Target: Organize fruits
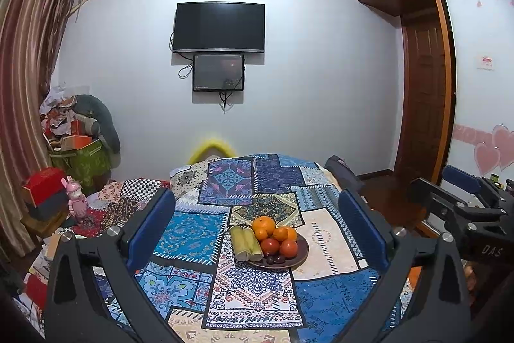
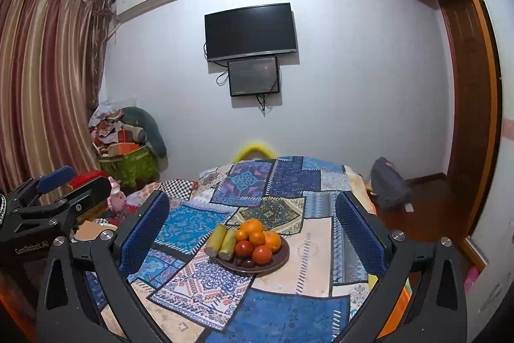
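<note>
A brown plate (image 1: 300, 256) (image 2: 282, 256) sits on a table with a patchwork cloth (image 1: 257, 294) (image 2: 289, 311). It holds several oranges (image 1: 263, 224) (image 2: 252, 227), two red tomatoes (image 1: 270, 246) (image 2: 244, 248), two yellow-green corn pieces (image 1: 245, 241) (image 2: 221, 241) and small dark fruits (image 1: 276, 260) (image 2: 244, 262). My left gripper (image 1: 257, 230) is open and empty, above and short of the plate. My right gripper (image 2: 252, 233) is open and empty, also short of the plate. Each gripper shows at the other view's edge.
The cloth-covered table (image 1: 321, 233) stretches toward a wall with a TV (image 1: 219, 27). Boxes and clutter (image 1: 77, 156) stand at the left, a pink toy (image 1: 76, 196) beside them. A dark bag (image 2: 388, 182) lies on the floor at the right near a wooden wardrobe (image 1: 424, 92).
</note>
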`<state>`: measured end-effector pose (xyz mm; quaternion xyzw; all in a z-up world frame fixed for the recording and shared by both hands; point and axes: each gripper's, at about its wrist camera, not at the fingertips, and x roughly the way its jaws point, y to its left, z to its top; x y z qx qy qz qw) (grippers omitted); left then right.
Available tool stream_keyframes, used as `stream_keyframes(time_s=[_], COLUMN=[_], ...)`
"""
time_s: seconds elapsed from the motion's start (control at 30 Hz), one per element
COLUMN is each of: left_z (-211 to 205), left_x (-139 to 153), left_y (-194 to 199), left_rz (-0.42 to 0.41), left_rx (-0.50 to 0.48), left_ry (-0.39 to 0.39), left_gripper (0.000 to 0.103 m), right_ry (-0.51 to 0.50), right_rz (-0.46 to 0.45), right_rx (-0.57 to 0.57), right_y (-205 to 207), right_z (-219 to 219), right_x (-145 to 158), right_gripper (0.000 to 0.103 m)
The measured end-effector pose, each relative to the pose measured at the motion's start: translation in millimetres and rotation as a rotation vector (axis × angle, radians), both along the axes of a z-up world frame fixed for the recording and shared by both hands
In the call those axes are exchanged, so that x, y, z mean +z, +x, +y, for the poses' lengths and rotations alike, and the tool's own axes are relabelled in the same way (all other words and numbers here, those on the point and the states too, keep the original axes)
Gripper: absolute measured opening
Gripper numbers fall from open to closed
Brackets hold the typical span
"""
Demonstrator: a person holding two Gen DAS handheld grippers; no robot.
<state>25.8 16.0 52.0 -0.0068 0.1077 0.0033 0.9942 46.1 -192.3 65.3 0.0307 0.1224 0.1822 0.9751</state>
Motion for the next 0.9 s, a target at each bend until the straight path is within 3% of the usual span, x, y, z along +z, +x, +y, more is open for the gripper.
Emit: stream_keyframes(time_s=[0.9], left_z=[-4.0], left_x=[0.5], left_y=[-0.1], left_rz=[-0.002], left_rx=[-0.008], left_ry=[-0.011], left_gripper=[0.103], right_ry=[-0.006], right_rz=[-0.007], right_rx=[0.015], right_y=[-1.6], right_z=[3.3], right_x=[1.1], right_gripper=[0.103])
